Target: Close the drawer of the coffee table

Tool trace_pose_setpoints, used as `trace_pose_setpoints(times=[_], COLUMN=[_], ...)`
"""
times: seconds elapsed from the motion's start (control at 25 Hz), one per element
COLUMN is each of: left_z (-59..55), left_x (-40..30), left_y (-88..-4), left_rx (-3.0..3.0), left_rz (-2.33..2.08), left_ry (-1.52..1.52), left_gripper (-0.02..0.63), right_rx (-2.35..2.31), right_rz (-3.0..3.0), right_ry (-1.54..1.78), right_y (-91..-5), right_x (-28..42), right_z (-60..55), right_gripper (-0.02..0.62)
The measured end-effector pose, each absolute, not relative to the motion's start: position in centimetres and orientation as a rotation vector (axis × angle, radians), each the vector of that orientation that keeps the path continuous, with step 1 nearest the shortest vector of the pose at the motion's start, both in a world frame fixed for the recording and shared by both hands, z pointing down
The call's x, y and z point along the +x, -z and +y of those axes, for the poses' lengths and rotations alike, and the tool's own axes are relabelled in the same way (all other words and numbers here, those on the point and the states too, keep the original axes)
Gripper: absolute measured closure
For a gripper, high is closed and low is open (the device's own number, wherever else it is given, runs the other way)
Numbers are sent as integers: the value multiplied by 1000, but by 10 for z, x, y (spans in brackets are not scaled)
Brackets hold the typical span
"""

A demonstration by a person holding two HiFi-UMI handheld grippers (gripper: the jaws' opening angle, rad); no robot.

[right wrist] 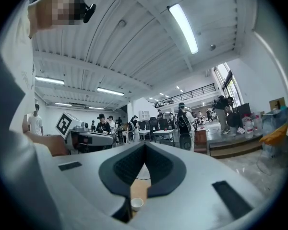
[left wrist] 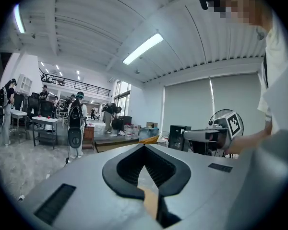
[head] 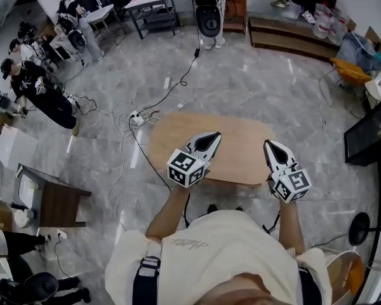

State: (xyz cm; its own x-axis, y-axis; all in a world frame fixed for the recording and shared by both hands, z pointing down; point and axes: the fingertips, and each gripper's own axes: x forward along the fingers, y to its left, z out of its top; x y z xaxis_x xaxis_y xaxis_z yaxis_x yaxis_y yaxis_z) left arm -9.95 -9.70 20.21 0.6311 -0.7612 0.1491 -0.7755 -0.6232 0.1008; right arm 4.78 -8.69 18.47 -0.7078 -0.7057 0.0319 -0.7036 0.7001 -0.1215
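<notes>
The coffee table [head: 236,146] is a light wooden oval top on the marble floor right in front of the person; no drawer shows in any view. My left gripper [head: 214,136] is held above the table's near left part, jaws together and empty. Over the near right edge, my right gripper [head: 267,144] is likewise shut on nothing. In the left gripper view the left gripper [left wrist: 144,146] points level across the room, with a sliver of wood [left wrist: 150,203] below. The right gripper [right wrist: 145,144] also points level, with a small white cup [right wrist: 136,204] below.
Cables and a power strip [head: 138,118] lie on the floor left of and beyond the table. A brown side cabinet [head: 56,203] stands at the left, a fan base [head: 359,229] and a dark panel [head: 370,134] at the right. People stand at the far left.
</notes>
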Motion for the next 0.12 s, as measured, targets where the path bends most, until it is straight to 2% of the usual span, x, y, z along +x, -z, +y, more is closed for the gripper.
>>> trace_pose_setpoints(times=[0.12], left_z=[-94], left_x=[-101], left_y=[-204], left_rx=[2688], left_rz=[-1274], left_ry=[-143], left_gripper=[605], right_rx=[-1190], right_rz=[2889], right_ry=[197], right_y=[-187], right_x=[43], right_z=[-84], right_gripper=[601])
